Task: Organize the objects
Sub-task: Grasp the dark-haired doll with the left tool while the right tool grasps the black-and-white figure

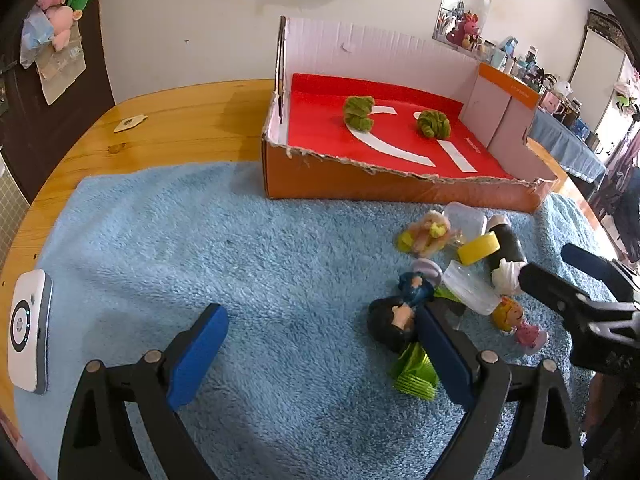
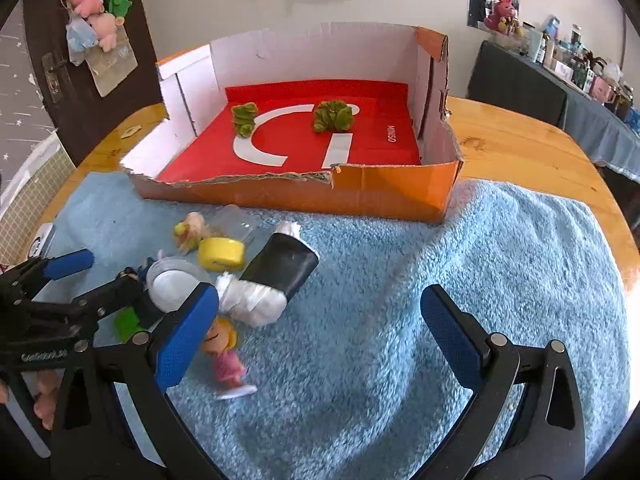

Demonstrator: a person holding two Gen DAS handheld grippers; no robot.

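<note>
An orange cardboard box (image 1: 344, 184) (image 2: 384, 194) with a red floor holds two green fuzzy balls (image 1: 359, 113) (image 1: 433, 124) (image 2: 244, 119) (image 2: 333, 116). On the blue towel (image 1: 240, 248) (image 2: 460, 260) lies a pile of toys: a dark-haired doll (image 1: 394, 322), a blonde doll in pink (image 1: 520, 322) (image 2: 224, 350), a yellow cap (image 1: 478, 249) (image 2: 221, 259), a black roll (image 1: 508, 242) (image 2: 286, 266), a clear cup (image 1: 472, 286) (image 2: 172, 284) and a pink-haired doll (image 1: 428, 232) (image 2: 190, 230). My left gripper (image 1: 320, 360) is open, its right finger beside the dark-haired doll. My right gripper (image 2: 320, 344) is open, its left finger over the blonde doll.
The round wooden table (image 1: 180, 120) (image 2: 520, 140) carries the towel. A white device (image 1: 28, 330) lies at the towel's left edge. A small tan tag (image 1: 129, 123) lies on the wood. Plush toys hang on a dark door (image 1: 60, 12) (image 2: 96, 12).
</note>
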